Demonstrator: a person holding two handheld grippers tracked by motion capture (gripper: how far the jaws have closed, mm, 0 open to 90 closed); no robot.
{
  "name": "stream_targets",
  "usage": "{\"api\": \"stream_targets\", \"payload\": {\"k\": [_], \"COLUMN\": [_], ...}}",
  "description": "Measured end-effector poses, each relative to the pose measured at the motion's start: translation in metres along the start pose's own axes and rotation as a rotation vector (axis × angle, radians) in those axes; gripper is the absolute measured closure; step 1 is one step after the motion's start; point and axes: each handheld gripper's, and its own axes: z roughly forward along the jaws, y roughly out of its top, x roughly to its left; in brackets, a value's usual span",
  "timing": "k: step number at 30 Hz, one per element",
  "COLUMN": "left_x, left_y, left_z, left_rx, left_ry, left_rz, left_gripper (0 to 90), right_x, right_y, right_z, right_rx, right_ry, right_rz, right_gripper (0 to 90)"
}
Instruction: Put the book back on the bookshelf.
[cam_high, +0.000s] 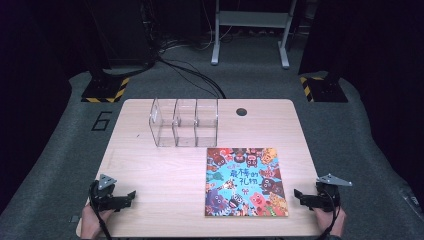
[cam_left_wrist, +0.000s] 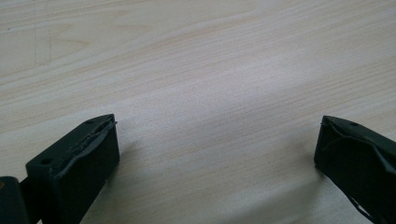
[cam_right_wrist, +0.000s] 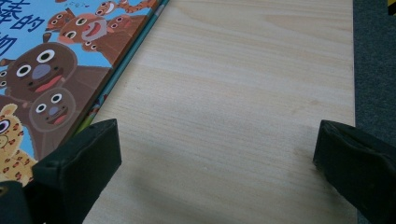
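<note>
A colourful picture book (cam_high: 245, 181) with cartoon animals lies flat on the right half of the wooden table (cam_high: 165, 175). Behind it, left of the table's middle, stands a clear plastic rack (cam_high: 183, 122) with three compartments. My left gripper (cam_high: 129, 196) rests at the front left corner, open, with bare wood between its jaws (cam_left_wrist: 217, 128). At the front right edge sits my right gripper (cam_high: 298, 195), open too. Its left jaw stands just beside the book's right edge (cam_right_wrist: 60, 70), and nothing is between the jaws (cam_right_wrist: 217, 135).
A round cable hole (cam_high: 241, 111) sits near the table's back edge. Grey floor (cam_high: 350, 145) surrounds the table. Two stand bases with yellow-black stripes (cam_high: 106, 90) (cam_high: 322, 89) and a metal frame (cam_high: 250, 30) stand behind it.
</note>
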Motion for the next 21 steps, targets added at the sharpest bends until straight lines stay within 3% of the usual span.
{"api": "stream_targets", "payload": {"k": [4,10,11,12,16,21], "left_x": [0.0,0.0,-0.001,-0.001,-0.001,-0.001], "left_y": [0.0,0.001,0.0,0.0,0.0,0.001], "left_z": [0.0,-0.001,0.0,0.0,0.0,0.0], "left_rx": [0.001,0.017,0.003,0.005,0.005,0.002], "left_ry": [0.0,-0.004,0.005,0.005,0.006,0.007], "left_rz": [0.0,0.001,-0.002,-0.002,-0.002,-0.003], "left_gripper": [0.0,0.1,0.1,0.1,0.1,0.1], "right_x": [0.001,0.0,0.0,-0.001,0.0,0.004], "right_y": [0.0,0.002,0.003,0.003,0.007,0.019], "right_z": [0.0,0.001,0.0,0.001,0.0,-0.002], "right_rx": [-0.002,0.002,0.023,0.01,0.038,0.014], "right_ry": [0.005,0.004,0.003,0.006,0.004,0.019], "right_rz": [0.022,0.015,0.017,-0.001,0.015,0.011], "right_gripper": [0.2,0.0,0.0,0.0,0.0,0.0]}}
